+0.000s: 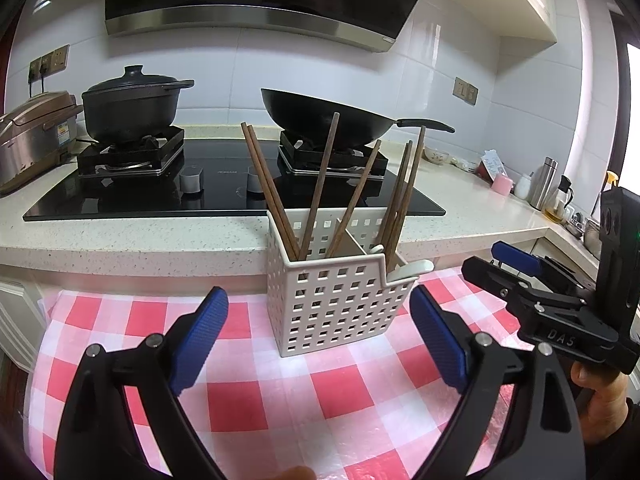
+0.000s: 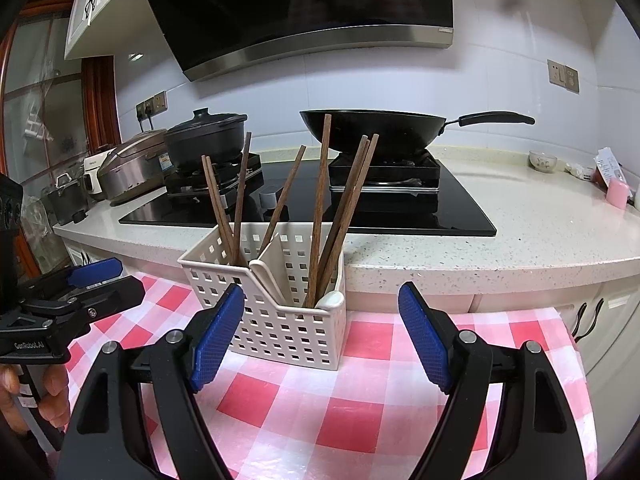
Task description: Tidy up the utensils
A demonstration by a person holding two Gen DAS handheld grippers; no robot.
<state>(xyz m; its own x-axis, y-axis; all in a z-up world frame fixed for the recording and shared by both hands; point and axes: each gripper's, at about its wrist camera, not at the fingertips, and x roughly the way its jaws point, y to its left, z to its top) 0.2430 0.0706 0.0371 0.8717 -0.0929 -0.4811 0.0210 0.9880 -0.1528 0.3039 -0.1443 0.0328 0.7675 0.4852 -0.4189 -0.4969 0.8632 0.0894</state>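
A white perforated utensil caddy stands on a pink-and-white checked cloth, right against the counter edge. Several brown wooden chopsticks lean upright in its compartments. A white spoon rests in its right end. My left gripper is open just in front of the caddy, holding nothing. My right gripper is also open and empty, near the caddy's right front corner. Each gripper shows at the edge of the other's view, held by a hand.
Behind the caddy is a speckled counter with a black glass hob, a lidded black pot and a black wok. A rice cooker sits far left; bottles and jars stand far right.
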